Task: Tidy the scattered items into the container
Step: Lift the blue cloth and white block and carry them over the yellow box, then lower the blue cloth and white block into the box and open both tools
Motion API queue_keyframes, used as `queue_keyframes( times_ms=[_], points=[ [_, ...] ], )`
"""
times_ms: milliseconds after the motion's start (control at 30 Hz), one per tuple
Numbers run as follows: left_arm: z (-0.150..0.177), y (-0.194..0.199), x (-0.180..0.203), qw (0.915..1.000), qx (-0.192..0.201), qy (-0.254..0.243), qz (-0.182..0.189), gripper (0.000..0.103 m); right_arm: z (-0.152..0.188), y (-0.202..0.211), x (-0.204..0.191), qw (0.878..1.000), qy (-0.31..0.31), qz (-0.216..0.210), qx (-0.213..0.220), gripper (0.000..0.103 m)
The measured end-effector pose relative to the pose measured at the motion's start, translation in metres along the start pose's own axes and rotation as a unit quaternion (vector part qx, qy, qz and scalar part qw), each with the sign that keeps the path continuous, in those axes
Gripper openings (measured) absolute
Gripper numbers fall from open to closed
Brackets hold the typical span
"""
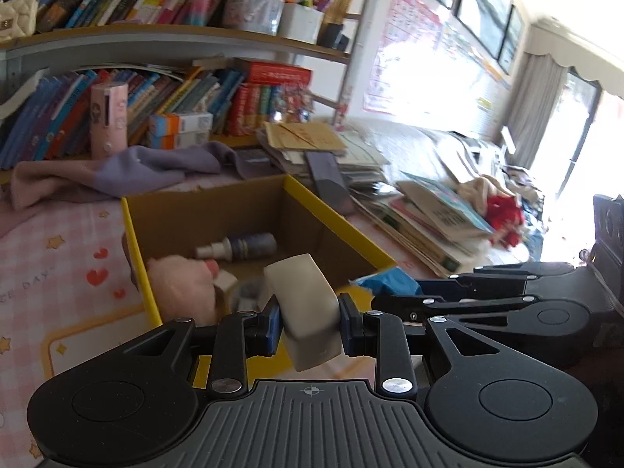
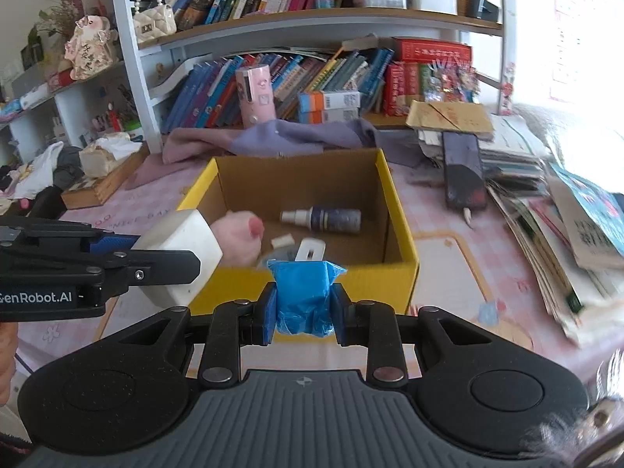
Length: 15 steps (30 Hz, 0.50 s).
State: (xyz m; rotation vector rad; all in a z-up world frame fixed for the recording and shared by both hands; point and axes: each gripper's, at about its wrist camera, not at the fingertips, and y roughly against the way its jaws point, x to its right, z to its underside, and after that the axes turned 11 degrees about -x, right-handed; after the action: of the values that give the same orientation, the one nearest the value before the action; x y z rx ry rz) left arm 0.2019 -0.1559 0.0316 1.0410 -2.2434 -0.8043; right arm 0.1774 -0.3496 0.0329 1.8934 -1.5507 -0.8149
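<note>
The left gripper (image 1: 308,321) is pinched on a white block (image 1: 302,304), which is clamped across its middle by the blue pads and tilts forward toward the box. The right gripper (image 2: 303,312) is pressed onto a crumpled blue bag (image 2: 304,292), a soft bundle held between its pads. In the right wrist view the left gripper (image 2: 177,261) is seen at the left, with the white block (image 2: 183,249) just over the near left corner of the yellow box (image 2: 405,273); the blue bag is seen in front of the near wall, and whether it is above the rim cannot be told.

Inside the box a spray bottle (image 2: 323,218), a pink plush (image 2: 240,234) and some small white pieces are already lying, so free floor is left mainly at the right and rear. The step in hand is judged to be the carry and drop. It is done well if each load is brought fully past the near wall before the jaws are parted, and if the block is lowered close to the floor rather than dropped on the bottle. The two grippers are close together, so the releases are best made one after the other. The light bag may cling to a pad and should be shaken free gently.

The box stands on a pink patterned cloth (image 2: 468,257), with stacked books (image 2: 546,234) at the right.
</note>
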Motion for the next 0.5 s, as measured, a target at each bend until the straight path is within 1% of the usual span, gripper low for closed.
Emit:
queue_keyframes(
  times_ms=[167,267,367,500],
  points=[
    [-0.017,-0.022,-0.002,0.9989,-0.008,0.026,-0.039,0.028,-0.030,-0.018,0.022,0.999,0.018,-0.029,0.015,0.026],
    [-0.024,-0.042,-0.003,0.9971,-0.025,0.032,-0.065,0.028,-0.047,-0.036,0.035,0.998,0.030,-0.045,0.017,0.026],
    [-0.032,-0.057,-0.004,0.9953,-0.039,0.038,-0.080,0.028,-0.064,-0.059,0.044,0.997,0.043,-0.058,0.006,0.026],
    [-0.044,-0.074,-0.003,0.9917,-0.057,0.035,-0.110,0.028,-0.084,-0.090,0.047,0.994,0.061,-0.091,-0.022,0.026]
  ],
)
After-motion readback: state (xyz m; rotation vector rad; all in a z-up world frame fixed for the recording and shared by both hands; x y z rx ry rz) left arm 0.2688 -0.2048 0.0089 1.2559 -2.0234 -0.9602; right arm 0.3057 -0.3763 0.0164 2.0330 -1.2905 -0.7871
